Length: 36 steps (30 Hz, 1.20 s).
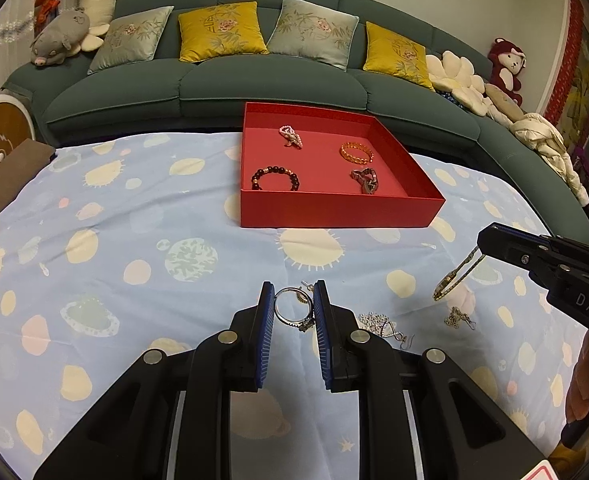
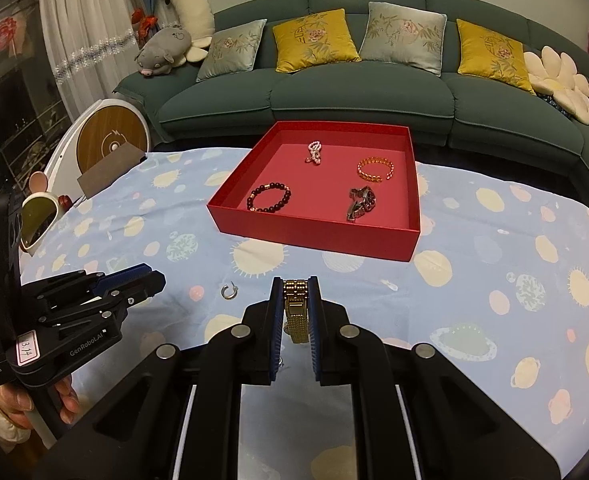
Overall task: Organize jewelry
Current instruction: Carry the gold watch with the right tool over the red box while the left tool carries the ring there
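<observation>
My left gripper (image 1: 294, 286) is shut on a thin silver hoop (image 1: 284, 307) that spans its blue pads, low over the patterned cloth. My right gripper (image 2: 295, 280) is shut on a gold watch (image 2: 296, 312); in the left wrist view the watch (image 1: 454, 278) dangles from the right gripper (image 1: 484, 240) above the cloth. The red box (image 1: 334, 210) stands ahead, holding a pink bead bracelet (image 1: 290, 136), an amber bangle (image 1: 356, 152), a dark bead bracelet (image 1: 274, 180) and a dark watch (image 1: 364, 180). The left gripper (image 2: 154, 276) shows side-on at the left.
A silver chain pile (image 1: 378, 324) and a gold chain (image 1: 458, 318) lie on the cloth to the right of my left gripper. A small silver hoop earring (image 2: 227, 291) lies between the grippers. Sunglasses (image 2: 38, 216) and a brown card (image 2: 110, 168) sit at the left edge; a green sofa (image 1: 254, 80) runs behind.
</observation>
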Each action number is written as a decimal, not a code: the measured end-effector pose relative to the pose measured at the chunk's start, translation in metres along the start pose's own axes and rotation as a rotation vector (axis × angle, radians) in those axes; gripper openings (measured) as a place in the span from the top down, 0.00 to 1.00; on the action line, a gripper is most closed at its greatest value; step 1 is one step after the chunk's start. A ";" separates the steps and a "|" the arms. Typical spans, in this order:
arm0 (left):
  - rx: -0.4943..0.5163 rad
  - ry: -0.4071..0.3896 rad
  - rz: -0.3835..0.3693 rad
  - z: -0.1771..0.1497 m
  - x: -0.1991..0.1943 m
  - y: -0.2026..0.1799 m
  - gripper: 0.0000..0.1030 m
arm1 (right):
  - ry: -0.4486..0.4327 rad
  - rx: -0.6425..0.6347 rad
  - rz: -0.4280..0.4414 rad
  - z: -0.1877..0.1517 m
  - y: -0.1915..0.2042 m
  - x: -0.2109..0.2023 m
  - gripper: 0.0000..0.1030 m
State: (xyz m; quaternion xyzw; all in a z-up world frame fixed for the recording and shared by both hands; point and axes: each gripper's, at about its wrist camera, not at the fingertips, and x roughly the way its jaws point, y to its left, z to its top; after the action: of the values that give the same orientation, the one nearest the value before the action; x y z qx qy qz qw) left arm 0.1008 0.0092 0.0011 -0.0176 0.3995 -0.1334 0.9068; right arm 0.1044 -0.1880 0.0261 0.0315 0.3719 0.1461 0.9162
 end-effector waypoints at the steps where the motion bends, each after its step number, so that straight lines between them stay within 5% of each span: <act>1: -0.002 -0.002 0.003 0.001 -0.001 0.000 0.84 | -0.006 0.000 0.000 0.002 0.001 -0.001 0.89; 22: -0.018 -0.036 0.020 0.021 -0.011 0.009 0.84 | -0.058 0.020 -0.013 0.029 0.005 0.001 0.89; 36: 0.047 -0.093 0.047 0.123 0.022 0.003 0.84 | -0.112 0.070 -0.089 0.105 -0.041 0.028 0.89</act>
State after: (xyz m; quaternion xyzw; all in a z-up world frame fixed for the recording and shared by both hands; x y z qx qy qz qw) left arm 0.2050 -0.0028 0.0685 0.0070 0.3541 -0.1206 0.9274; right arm 0.2057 -0.2140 0.0761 0.0549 0.3260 0.0904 0.9394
